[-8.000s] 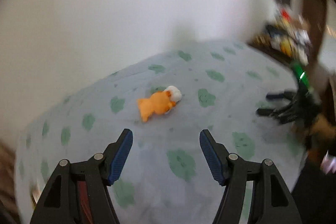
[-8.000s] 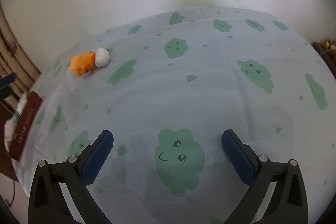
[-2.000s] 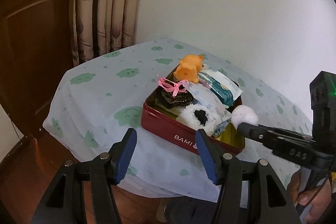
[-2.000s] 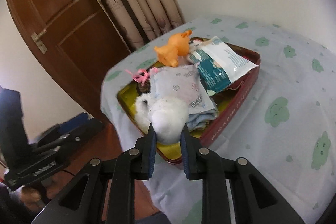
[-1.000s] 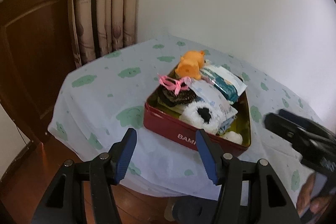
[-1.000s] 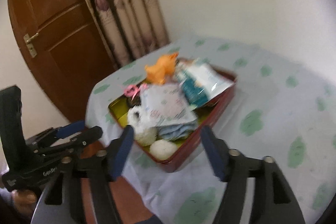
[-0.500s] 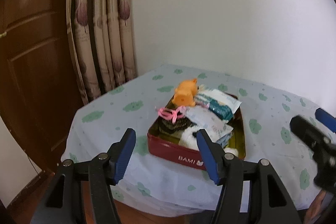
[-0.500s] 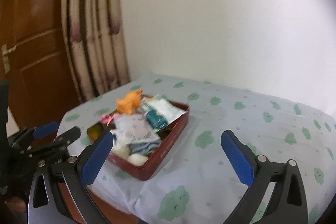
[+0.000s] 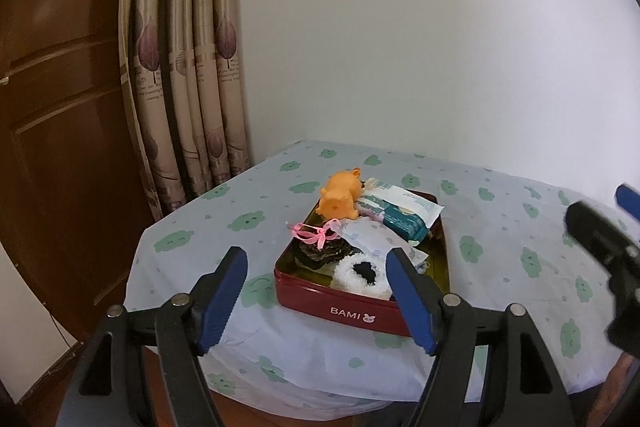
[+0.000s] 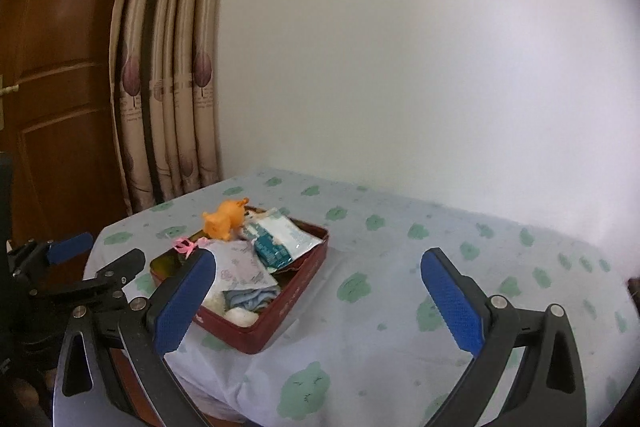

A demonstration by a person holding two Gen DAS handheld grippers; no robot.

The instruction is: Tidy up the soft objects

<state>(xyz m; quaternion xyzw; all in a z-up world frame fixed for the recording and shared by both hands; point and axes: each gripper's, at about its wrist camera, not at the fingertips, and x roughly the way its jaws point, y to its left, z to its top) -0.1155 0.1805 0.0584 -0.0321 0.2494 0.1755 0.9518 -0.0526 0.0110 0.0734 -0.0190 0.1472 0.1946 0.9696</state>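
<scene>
Left gripper [image 9: 316,291] opening, nearly full width, nothing between its pads; right gripper [image 10: 320,301] spread wide, empty. Red tin [image 9: 344,311] near the table's curtain-side corner, holding orange plush [image 9: 340,197], white pompom [image 10: 240,315], packets. Probably finished: back away level, clear of the tin's rim.

red tin [image 10: 296,303], orange toy [image 10: 224,220], tablecloth [image 10: 400,307]

My red tin [image 9: 362,311] sits on the tabletop with its lid off, and it is full of soft things. An orange toy [image 9: 339,199] lies at the far end. Next to it is a white and teal pack [image 9: 400,213]. A pink bow [image 9: 316,231] sits on something dark. A fluffy white ring [image 9: 362,275] is at the near end. A small white puff [image 10: 240,315] lies in the corner.
</scene>
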